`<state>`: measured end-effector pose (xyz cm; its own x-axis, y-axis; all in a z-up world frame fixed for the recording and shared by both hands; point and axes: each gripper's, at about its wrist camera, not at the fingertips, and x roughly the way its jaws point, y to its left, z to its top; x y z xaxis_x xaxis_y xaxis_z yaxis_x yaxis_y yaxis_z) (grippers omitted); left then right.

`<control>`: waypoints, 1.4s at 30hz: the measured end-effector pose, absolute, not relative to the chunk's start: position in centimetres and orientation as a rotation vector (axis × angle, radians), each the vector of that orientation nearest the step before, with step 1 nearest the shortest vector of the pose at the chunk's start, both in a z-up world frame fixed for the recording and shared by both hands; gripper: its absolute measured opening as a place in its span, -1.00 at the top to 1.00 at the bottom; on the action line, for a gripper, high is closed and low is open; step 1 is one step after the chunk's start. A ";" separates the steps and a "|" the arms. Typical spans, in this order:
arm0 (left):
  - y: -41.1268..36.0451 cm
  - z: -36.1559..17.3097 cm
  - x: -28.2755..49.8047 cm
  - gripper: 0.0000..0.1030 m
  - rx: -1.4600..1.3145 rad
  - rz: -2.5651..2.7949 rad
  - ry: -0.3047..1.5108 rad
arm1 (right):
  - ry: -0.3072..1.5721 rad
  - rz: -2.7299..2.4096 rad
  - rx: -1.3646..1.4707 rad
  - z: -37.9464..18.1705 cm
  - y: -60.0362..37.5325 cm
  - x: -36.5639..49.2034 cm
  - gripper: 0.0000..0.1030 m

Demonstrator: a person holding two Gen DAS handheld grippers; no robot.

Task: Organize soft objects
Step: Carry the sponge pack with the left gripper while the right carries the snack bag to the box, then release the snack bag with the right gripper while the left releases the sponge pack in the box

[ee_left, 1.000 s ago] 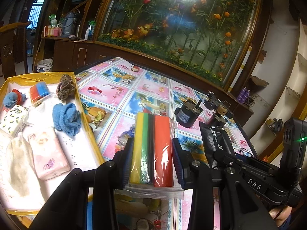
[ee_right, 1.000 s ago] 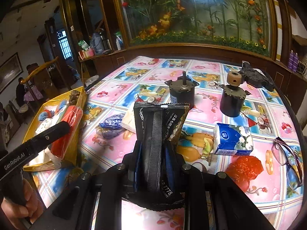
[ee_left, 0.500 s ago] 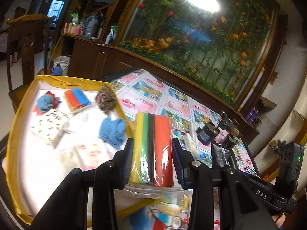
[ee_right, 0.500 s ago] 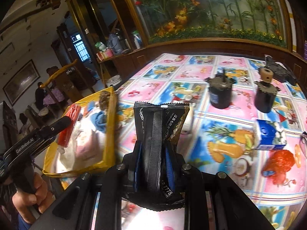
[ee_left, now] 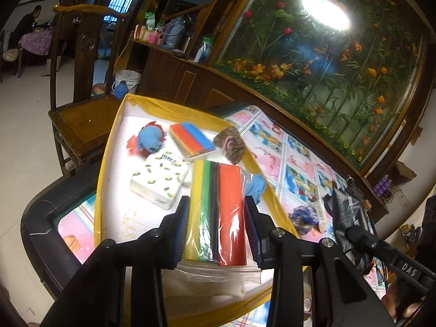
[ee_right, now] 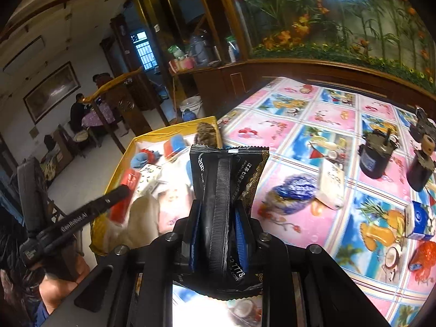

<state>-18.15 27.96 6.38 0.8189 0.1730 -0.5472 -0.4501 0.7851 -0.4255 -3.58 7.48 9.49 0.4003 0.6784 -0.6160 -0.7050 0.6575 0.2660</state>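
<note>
Left-wrist view, foreground: the left gripper [ee_left: 216,229] is clamped at a middling width on a bagged sponge pack [ee_left: 218,212] of yellow, green, dark and red strips, its blue pads [ee_left: 252,227] pressing both long sides. The pack's long axis runs along the fingers, toward 12 o'clock, and its far end stands over the white floor of the yellow-rimmed tray [ee_left: 105,169]. The loose bag skirt at 6 o'clock is cut off by the gripper body.

Right-wrist view, foreground: the right gripper [ee_right: 219,234] is pinched nearly closed on a black sachet [ee_right: 227,190], held upright with its crimped top at 12 o'clock. The tray's gold rim [ee_right: 174,130] lies from 9 to 11 o'clock of it, so this load is beside the tray, over the patterned tablecloth [ee_right: 313,136], not above it.

Governing relation (a judgement): the left hand is the nearer to release, with free floor at 10 o'clock of the pack, between the lemon-print tissue pack [ee_left: 159,178] and the near rim.

Farther in the tray: a blue knitted ball [ee_left: 150,140], a second striped sponge [ee_left: 190,139] and a brown scrubber [ee_left: 231,144] on the far rim. A blue cloth [ee_left: 256,188] is half hidden behind the pack; whether the pack touches the tray floor cannot be told.
</note>
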 end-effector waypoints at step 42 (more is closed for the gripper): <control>27.9 4.6 -18.0 0.26 -0.520 0.371 0.576 | 0.883 0.940 -0.194 7.4 22.4 -0.9 0.52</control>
